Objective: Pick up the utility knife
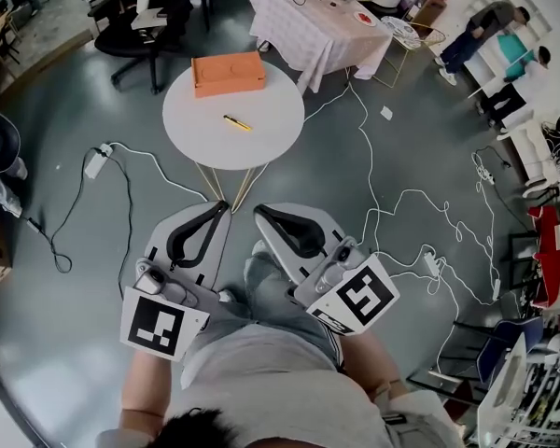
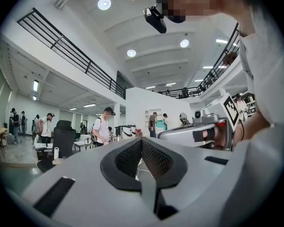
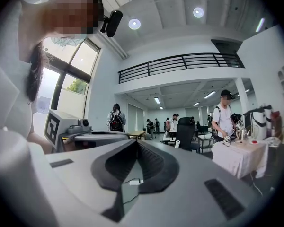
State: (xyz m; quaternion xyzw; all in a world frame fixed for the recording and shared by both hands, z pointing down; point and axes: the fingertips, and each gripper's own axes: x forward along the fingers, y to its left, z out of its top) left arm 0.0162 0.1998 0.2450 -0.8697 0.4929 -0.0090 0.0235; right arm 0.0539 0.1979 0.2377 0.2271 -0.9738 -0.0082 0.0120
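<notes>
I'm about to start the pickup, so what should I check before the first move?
1. Utility knife in sight on the round table: ok.
2. Knife apart from the orange box: ok.
3. Left gripper empty: ok.
4. Right gripper empty: ok.
5. Jaws open for grasping: not ok, both pairs together.
6. Knife within reach: not ok, both grippers are well short of the table.

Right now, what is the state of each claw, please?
Left claw: closed, holding nothing.
Right claw: closed, holding nothing.
</notes>
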